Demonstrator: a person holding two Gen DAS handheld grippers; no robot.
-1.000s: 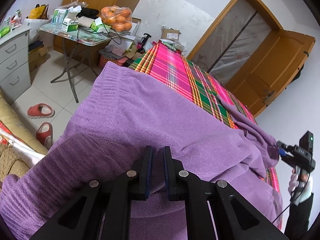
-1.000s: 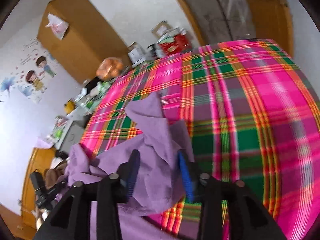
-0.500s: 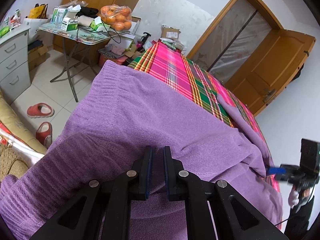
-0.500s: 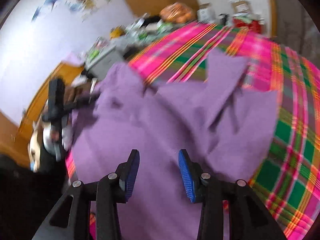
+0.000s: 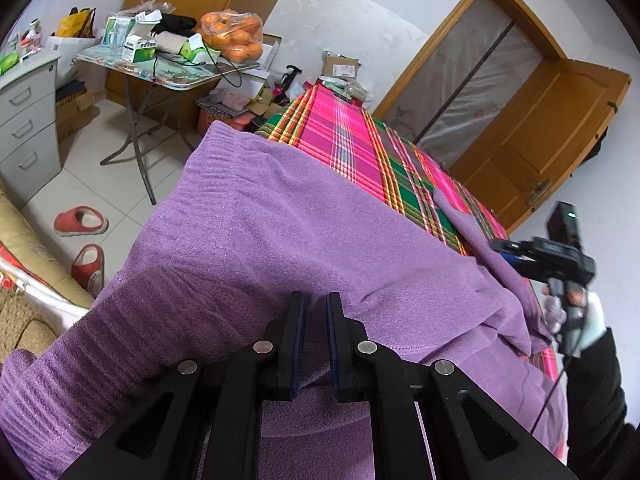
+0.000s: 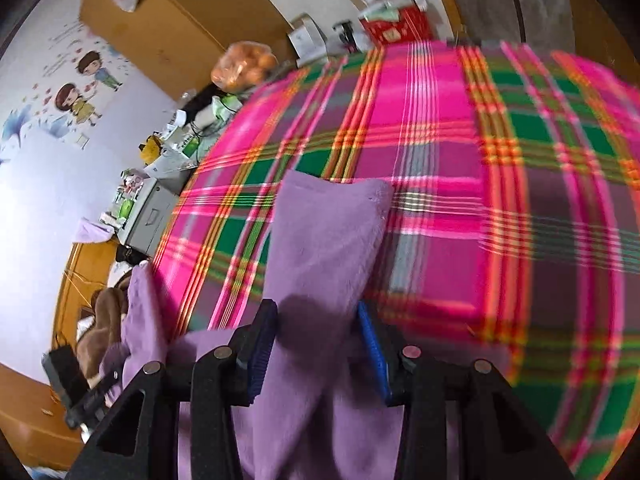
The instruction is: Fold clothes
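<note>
Two risks: purple sweater (image 5: 304, 232) slipping from the near-closed left gripper (image 5: 315, 344) pinching its near edge, or missed by the wide-apart right gripper (image 6: 316, 344) straddling its flap.

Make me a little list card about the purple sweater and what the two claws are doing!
garment: purple sweater, spread out and rumpled
lies on: bed with pink and green plaid cover
left claw: fingers nearly together, pinching a fold of the sweater
right claw: fingers apart, a sleeve-like flap of the sweater lying between them
folded yet: no
nearby: red slippers on the floor, bag of oranges on a side table
</note>
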